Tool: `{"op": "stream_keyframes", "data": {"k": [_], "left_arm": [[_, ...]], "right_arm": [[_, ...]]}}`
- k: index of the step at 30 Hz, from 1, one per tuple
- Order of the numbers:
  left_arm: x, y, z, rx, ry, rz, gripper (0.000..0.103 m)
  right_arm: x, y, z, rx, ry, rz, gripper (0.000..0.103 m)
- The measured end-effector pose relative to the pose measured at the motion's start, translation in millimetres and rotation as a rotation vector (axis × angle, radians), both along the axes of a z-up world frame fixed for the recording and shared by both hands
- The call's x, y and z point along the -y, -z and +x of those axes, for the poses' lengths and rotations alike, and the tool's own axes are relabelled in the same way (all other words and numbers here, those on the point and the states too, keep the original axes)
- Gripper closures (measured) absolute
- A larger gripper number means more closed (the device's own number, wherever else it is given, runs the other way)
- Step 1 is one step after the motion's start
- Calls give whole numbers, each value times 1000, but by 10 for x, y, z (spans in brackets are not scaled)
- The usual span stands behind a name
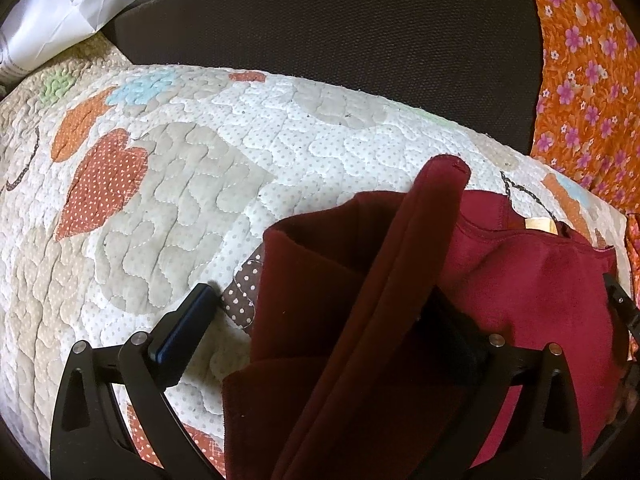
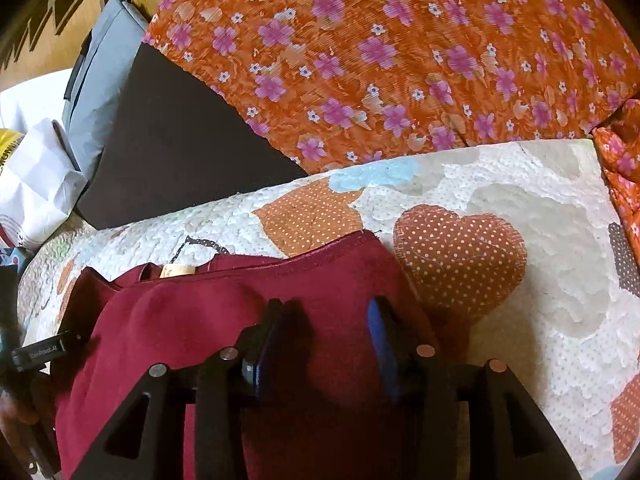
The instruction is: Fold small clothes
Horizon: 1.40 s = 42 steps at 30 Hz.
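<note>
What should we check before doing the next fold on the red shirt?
1. Red shirt lies on the quilt: ok.
2. Left hand-held gripper let go: ok, jaws wide, a strip of the shirt lying loose between them.
3. Right hand-held gripper let go: ok, fingers apart over the shirt, pads not pressing it.
4. Shirt lies flat: not ok, a fold stands up in the left wrist view.
5. Neck label side faces up: ok.
6. Shirt's near edge tidy: cannot tell, hidden by the grippers.
</note>
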State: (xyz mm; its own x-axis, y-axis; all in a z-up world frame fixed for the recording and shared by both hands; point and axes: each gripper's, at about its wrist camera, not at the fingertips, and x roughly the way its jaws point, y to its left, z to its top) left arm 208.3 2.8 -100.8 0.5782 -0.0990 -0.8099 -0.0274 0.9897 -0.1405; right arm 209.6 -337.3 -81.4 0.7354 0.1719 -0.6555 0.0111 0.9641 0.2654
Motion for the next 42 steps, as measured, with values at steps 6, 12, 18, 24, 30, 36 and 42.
{"op": "stream_keyframes", "data": {"k": [6, 12, 18, 24, 30, 36, 42], "left_arm": [[8, -3, -12, 1, 0, -2, 1], [27, -11, -17, 7, 0, -2, 1], [27, -22, -33, 10, 2, 0, 1], [56, -106, -91, 3, 2, 38, 1], [92, -359, -267, 63, -6, 38, 1], [203, -500, -332, 104, 48, 6, 1], [222, -257, -174, -20, 22, 14, 1]], "right_arm": [[2, 8, -3, 1, 1, 7, 60], [6, 2, -4, -2, 2, 5, 59], [-3, -1, 8, -6, 1, -4, 59], [-187, -115, 72, -66, -18, -157, 55], [-274, -337, -337, -69, -68, -101, 55], [-252, -310, -576, -81, -85, -139, 55], [-219, -193, -437, -99, -78, -116, 53]]}}
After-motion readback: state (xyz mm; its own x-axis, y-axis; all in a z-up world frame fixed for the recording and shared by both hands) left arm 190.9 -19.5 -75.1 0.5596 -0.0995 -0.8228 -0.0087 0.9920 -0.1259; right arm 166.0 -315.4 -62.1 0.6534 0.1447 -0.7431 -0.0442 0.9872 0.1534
